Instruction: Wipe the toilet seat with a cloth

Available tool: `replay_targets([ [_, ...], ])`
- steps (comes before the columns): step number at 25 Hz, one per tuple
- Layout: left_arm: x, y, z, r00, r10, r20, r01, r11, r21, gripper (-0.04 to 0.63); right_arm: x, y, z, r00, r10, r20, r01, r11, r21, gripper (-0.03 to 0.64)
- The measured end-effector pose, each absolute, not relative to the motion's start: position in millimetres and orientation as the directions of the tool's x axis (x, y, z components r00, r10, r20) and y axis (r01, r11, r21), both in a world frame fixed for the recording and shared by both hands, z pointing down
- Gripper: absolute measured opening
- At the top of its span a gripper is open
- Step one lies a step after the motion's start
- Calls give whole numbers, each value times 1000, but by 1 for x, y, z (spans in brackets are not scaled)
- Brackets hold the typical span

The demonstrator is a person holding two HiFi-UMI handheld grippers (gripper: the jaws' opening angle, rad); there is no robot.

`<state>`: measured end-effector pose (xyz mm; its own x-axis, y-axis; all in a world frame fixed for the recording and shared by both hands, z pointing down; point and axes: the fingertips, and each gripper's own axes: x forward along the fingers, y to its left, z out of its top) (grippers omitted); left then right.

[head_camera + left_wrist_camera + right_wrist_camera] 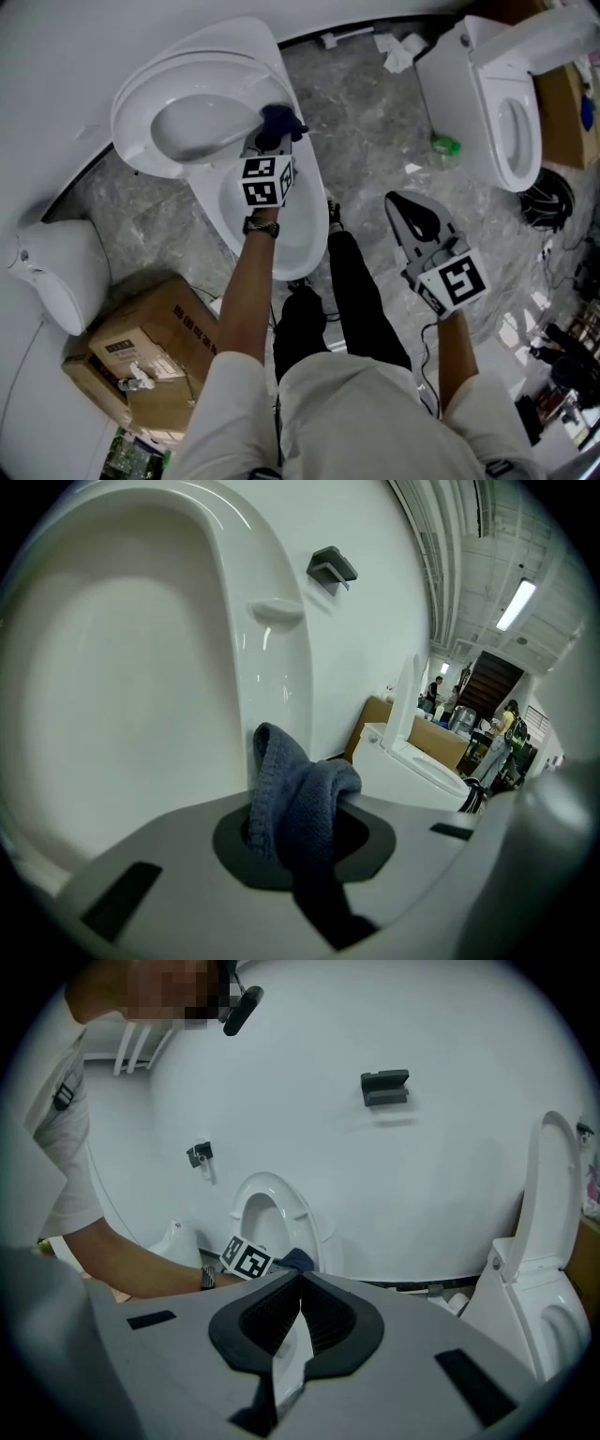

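The white toilet stands with its seat raised against the wall above the open bowl. My left gripper is shut on a dark blue cloth, which is at the lower right rim of the raised seat. In the left gripper view the folded cloth fills the jaws, and the seat's glossy surface is close behind. My right gripper hangs shut and empty over the floor to the right. From its view I see the seat and the cloth.
A second toilet stands at the upper right, with a green object and crumpled paper on the marbled floor beside it. A cardboard box and a white fixture sit at the left. Cables lie at the right.
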<state>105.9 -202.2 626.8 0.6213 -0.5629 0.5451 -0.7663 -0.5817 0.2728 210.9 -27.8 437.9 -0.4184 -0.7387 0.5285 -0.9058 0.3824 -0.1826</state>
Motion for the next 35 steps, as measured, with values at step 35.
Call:
replay_targets([
  [35,-34,-179,751,376,-640,670,-917,-359,172,41,143,-30,497,-504,-635,586,-853,472,-222,28],
])
